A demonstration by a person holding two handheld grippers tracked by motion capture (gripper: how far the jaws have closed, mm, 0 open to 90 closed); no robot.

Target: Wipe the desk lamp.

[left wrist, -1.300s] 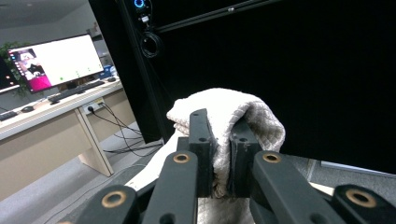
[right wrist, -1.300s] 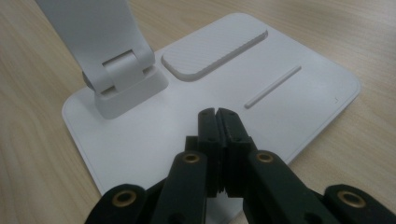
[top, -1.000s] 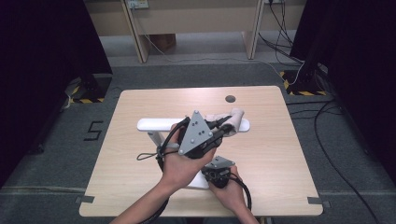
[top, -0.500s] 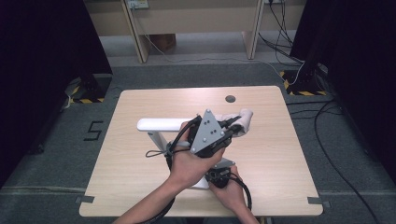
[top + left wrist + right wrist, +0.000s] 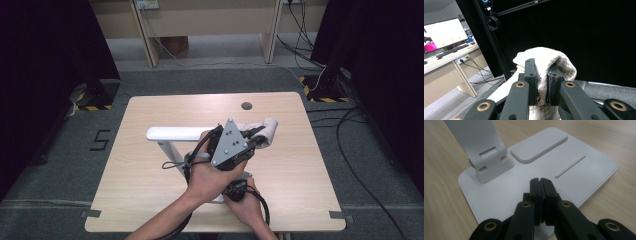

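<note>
A white desk lamp stands on the wooden table (image 5: 145,175), its long head (image 5: 172,133) lying level above the tabletop. My left gripper (image 5: 254,141) is over the right end of that head, shut on a whitish cloth (image 5: 266,129). In the left gripper view the cloth (image 5: 546,53) is bunched between the jaws of the left gripper (image 5: 542,75) and folds over them. My right gripper (image 5: 235,190) is near the front edge, under the left hand. Its jaws (image 5: 540,186) are shut with nothing between them, tips down on the lamp's flat white base (image 5: 579,167) beside the arm hinge (image 5: 489,157).
A dark round hole (image 5: 246,105) sits in the table near its far edge. Black cables trail from both grippers over the front of the table. Beyond the table are wooden desk legs (image 5: 145,35) and floor cables. A lit monitor (image 5: 444,32) stands far left.
My left gripper has moved a little to the right along the lamp head with the cloth in it. The right gripper has stayed on the base.
</note>
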